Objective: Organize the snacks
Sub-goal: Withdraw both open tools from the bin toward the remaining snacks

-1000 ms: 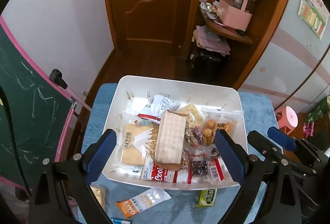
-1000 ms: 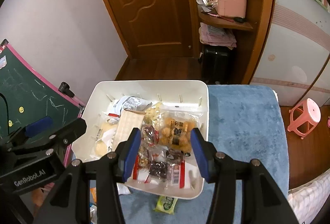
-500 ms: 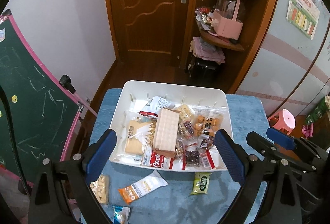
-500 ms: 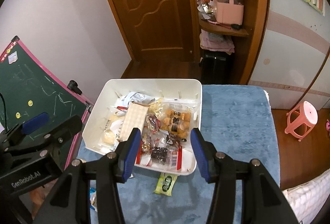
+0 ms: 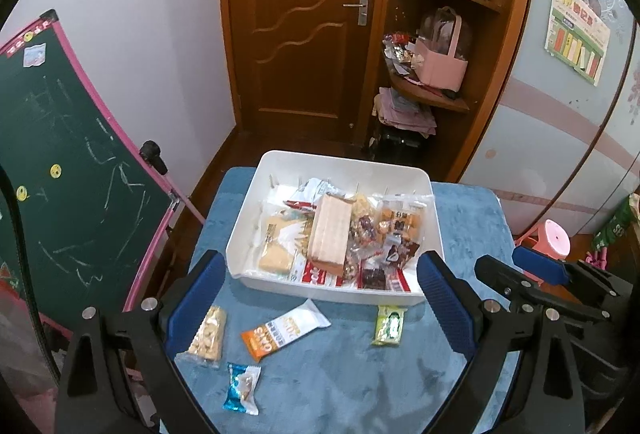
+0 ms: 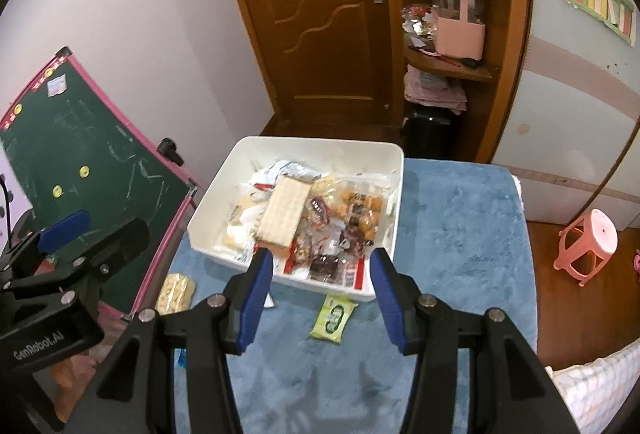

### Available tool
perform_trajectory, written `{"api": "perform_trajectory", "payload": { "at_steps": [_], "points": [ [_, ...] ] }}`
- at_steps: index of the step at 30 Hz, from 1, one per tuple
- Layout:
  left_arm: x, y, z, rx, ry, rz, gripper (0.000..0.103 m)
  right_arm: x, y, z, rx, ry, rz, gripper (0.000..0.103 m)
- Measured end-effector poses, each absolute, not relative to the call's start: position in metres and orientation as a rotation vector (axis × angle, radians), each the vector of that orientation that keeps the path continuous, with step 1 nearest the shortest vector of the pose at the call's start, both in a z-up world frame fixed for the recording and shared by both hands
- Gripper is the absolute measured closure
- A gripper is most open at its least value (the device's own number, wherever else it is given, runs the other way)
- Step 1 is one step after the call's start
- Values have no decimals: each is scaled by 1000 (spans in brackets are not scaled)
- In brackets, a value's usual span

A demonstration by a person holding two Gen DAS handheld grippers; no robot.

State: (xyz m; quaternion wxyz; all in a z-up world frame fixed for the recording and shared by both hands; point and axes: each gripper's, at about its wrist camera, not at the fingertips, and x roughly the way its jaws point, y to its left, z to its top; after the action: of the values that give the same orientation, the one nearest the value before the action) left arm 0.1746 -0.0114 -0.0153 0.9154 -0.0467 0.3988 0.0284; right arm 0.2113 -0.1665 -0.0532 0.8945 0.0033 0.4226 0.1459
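Both grippers are hovering empty: left gripper wide, right gripper narrower. Bin is sitting mid-frame, already packed. Four packets are lying below it; next calls for pinching the green packet, probably.

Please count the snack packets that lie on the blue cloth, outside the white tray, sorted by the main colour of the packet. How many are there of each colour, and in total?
Clear packet with pale yellow pieces: 1
Orange and white packet: 1
Green packet: 1
Blue packet: 1
Total outside the white tray: 4
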Motion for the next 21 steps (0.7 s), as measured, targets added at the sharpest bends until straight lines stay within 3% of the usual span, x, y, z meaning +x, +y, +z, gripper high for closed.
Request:
{"api": "perform_trajectory", "payload": {
  "at_steps": [4, 13, 21],
  "points": [
    [159, -7, -22, -97, 826, 66, 7, 198, -161, -58, -9, 878, 317, 43],
    [123, 30, -66, -115, 909, 123, 7, 187, -149, -87, -38, 939, 334, 42],
    [86, 88, -138, -233, 1063, 231, 7, 191, -144, -144, -56, 1067, 300, 42]
  ]
}}
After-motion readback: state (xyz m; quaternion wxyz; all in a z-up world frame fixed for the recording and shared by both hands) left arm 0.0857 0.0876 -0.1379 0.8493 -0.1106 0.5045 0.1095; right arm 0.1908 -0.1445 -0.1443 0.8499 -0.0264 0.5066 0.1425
